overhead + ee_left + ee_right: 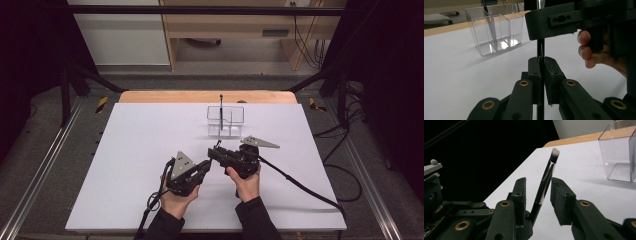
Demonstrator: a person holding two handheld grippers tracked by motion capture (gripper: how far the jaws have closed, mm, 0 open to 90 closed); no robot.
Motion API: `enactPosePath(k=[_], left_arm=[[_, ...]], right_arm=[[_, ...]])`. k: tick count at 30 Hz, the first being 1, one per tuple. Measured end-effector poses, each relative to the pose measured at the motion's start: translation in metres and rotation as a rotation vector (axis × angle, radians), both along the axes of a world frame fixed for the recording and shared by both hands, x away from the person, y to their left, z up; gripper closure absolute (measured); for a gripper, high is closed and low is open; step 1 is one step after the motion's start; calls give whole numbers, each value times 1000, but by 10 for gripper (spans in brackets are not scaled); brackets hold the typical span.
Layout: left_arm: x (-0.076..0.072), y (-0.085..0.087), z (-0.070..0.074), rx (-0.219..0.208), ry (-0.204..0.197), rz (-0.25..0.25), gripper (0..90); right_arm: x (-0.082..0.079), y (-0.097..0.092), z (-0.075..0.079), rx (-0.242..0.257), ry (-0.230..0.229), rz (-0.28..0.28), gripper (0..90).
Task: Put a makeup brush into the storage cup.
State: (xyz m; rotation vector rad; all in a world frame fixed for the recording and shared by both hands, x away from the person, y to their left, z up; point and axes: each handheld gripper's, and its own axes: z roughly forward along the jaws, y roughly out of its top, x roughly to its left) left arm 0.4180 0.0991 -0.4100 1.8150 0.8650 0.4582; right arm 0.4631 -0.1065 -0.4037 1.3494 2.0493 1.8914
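Brush, a slim makeup one with a pale tip, stands near the middle of the high view, pinched low on its dark handle by the left gripper, whose jaws are clamped tight on it. The right gripper sits around the upper handle with its jaws narrowed yet clear of the brush on both sides. This looks like a hand-over between the two grippers. Next, the right one would need to squeeze fully before the left lets go. A clear box with another brush in it waits in the upper middle of the high view on the white table.
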Motion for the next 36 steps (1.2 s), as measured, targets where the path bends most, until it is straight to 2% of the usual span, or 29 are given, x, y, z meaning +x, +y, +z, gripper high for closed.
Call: enactPosePath(k=[14,24,30,36], left_arm=[[-1,0,1,-9,-10,5,834],[-2,0,1,-12,-14,1,833],[0,2,2,-28,-12,-16,825],[2,6,6,-17,-3,-29,670]], right_arm=[[0,0,0,21,19,20,803],[-1,0,0,37,7,40,836],[-2,0,1,39,-4,41,839],[0,-2,2,19,-32,32,839]])
